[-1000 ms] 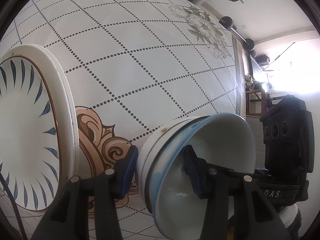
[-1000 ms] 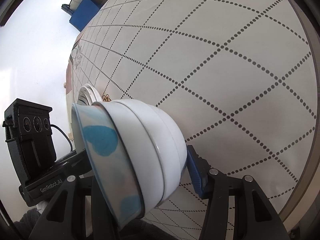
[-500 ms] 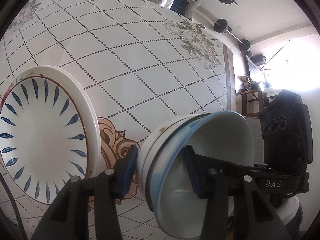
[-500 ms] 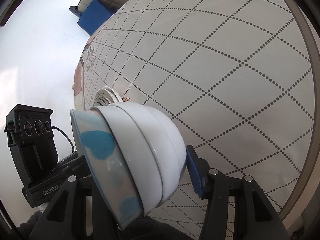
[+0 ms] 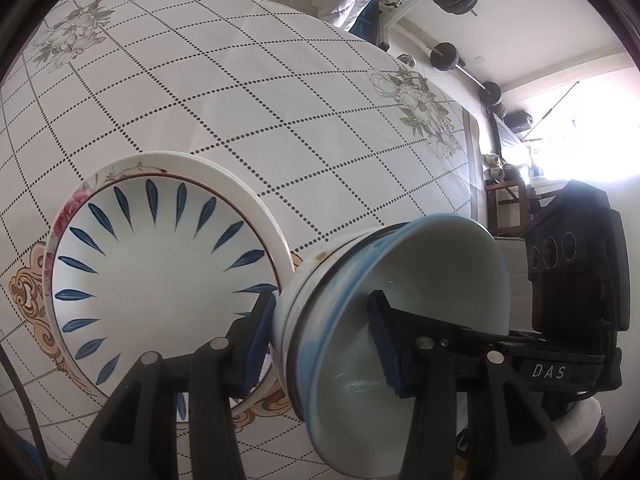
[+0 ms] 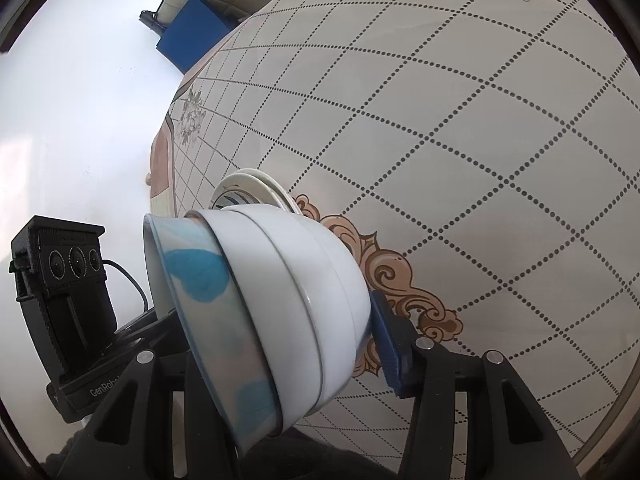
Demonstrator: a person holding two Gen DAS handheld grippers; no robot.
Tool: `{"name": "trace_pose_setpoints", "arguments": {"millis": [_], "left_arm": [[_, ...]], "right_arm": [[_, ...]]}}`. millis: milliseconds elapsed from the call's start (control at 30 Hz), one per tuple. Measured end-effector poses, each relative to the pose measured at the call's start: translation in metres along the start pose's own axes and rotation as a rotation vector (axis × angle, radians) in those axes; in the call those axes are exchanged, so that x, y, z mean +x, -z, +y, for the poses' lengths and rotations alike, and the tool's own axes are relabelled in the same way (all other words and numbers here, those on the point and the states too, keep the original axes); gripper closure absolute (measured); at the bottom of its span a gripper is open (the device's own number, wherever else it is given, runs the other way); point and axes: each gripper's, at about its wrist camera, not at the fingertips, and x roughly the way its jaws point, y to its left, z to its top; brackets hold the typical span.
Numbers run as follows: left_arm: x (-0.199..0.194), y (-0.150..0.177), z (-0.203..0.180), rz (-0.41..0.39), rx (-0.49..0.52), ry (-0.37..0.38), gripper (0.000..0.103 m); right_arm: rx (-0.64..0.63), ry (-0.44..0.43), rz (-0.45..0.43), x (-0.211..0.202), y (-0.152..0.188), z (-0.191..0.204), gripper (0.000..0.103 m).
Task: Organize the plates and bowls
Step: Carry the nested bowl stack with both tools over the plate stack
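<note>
Bowls (image 5: 384, 320), 3 nested and tipped on their side, hang above the surface (image 5: 240, 100) between both tongs. Left tongs (image 5: 320, 340) clamp the stack's wall on one side, right tongs (image 6: 280, 340) clamp it on the opposite side. Stacked plates (image 5: 160, 272) lie flat just beside, toward the left tongs, probably the nearer landing spot.

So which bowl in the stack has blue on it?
The innermost bowl, the one whose rim sticks out of the nested stack. It has blue patches and a blue rim; the other bowls cupped around it are plain white.
</note>
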Motion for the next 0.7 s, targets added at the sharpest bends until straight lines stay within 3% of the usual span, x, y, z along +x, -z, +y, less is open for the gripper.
{"name": "trace_pose_setpoints", "arguments": {"millis": [400,700], "left_arm": [[-0.034,-0.015,0.063,-0.026,-0.019,-0.042,0.060],[-0.038,-0.024,0.095,-0.025,-0.026,-0.059,0.060]], "right_arm": [[-0.038,-0.034,0.029,0.053,-0.009,0.062,0.051],[-0.049,-0.037,0.044,0.090,-0.018,0.088,0.051]]}}
